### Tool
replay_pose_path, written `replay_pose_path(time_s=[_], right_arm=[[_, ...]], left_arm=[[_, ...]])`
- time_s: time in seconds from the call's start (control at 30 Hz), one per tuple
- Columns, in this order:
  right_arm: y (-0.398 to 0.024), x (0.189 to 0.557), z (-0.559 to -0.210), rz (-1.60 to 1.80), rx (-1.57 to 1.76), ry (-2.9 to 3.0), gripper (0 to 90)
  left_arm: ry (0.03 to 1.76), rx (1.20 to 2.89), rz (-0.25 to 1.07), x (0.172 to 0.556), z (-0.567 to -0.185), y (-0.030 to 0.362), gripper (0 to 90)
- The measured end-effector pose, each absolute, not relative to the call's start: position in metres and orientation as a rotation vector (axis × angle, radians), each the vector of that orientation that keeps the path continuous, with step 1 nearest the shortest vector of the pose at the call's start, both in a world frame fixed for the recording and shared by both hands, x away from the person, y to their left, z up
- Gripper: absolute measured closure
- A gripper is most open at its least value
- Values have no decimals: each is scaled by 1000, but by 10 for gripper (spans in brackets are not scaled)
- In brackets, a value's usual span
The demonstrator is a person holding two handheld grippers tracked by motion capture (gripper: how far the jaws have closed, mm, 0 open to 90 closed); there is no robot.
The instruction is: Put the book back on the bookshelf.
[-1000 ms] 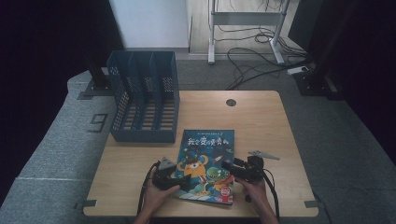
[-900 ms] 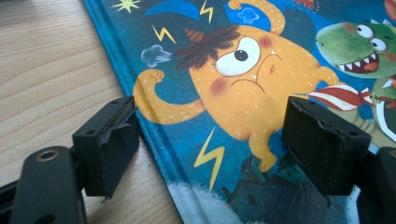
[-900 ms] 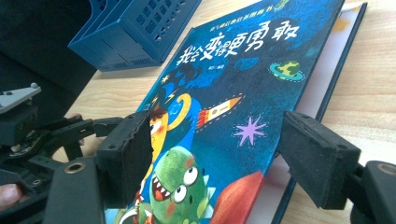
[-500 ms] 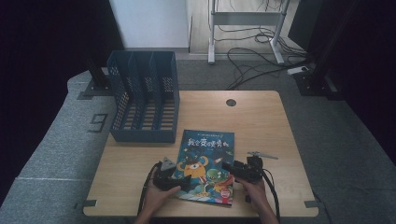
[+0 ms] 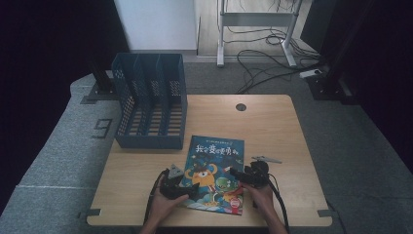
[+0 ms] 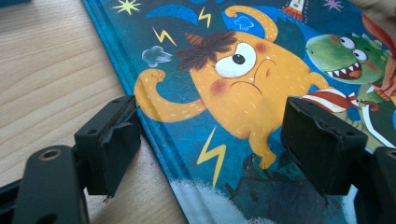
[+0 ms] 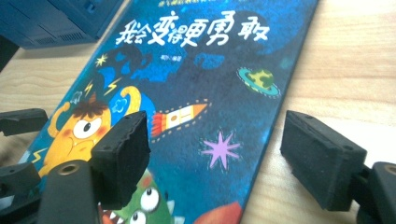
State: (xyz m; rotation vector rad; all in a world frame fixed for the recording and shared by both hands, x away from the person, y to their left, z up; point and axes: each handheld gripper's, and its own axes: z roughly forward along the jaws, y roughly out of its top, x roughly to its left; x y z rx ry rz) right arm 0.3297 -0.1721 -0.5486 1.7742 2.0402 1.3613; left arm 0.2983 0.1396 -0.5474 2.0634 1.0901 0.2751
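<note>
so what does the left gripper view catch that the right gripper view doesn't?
Left gripper view: the book's spine edge running between the left gripper's open jaws, with bare table beside it. Right gripper view: the white title, rocket, a corner of the blue file rack, and the right gripper, jaws open. Both: the book cover's orange monster.

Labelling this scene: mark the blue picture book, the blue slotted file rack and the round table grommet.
blue picture book (image 5: 214,148), high view, title area of cover
blue slotted file rack (image 5: 151,141), high view, front wall
round table grommet (image 5: 240,107), high view, its centre
</note>
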Motion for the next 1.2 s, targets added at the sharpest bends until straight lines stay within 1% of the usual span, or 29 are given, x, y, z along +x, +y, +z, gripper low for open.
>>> replay_pose_path(time_s=[0.03, 0.13, 0.33, 0.4, 0.53, 0.77, 0.8, 0.83, 0.87, 1.0, 1.2], right_arm=[[-171, 330, -549, 1375, 1776, 2047, 213], [-168, 331, -548, 1359, 1751, 2058, 193], [-179, 331, -541, 1497, 1828, 2022, 216], [-183, 330, -536, 1571, 1834, 2001, 220], [-190, 329, -528, 1693, 1855, 1991, 224], [-194, 329, -529, 1759, 1933, 1999, 239], [-194, 329, -530, 1761, 1943, 2010, 286], [-192, 331, -534, 1834, 1968, 2060, 281], [-187, 330, -536, 1839, 1971, 2069, 286], [-174, 331, -535, 1653, 1842, 2101, 306], [-170, 336, -542, 1519, 1726, 2132, 333]], left_arm=[[1090, 2063, 275, 298, -547, 140, 199], [1091, 2066, 281, 298, -547, 139, 204], [1092, 2063, 278, 298, -547, 139, 203], [1102, 2027, 237, 300, -547, 143, 200], [1106, 2006, 209, 301, -548, 146, 200], [1111, 1999, 204, 301, -548, 147, 198], [1114, 1987, 193, 301, -548, 148, 198], [1114, 1987, 184, 302, -548, 149, 196], [1111, 1991, 187, 302, -548, 148, 197], [1107, 1995, 190, 302, -548, 148, 198], [1091, 2023, 212, 301, -548, 146, 199]])
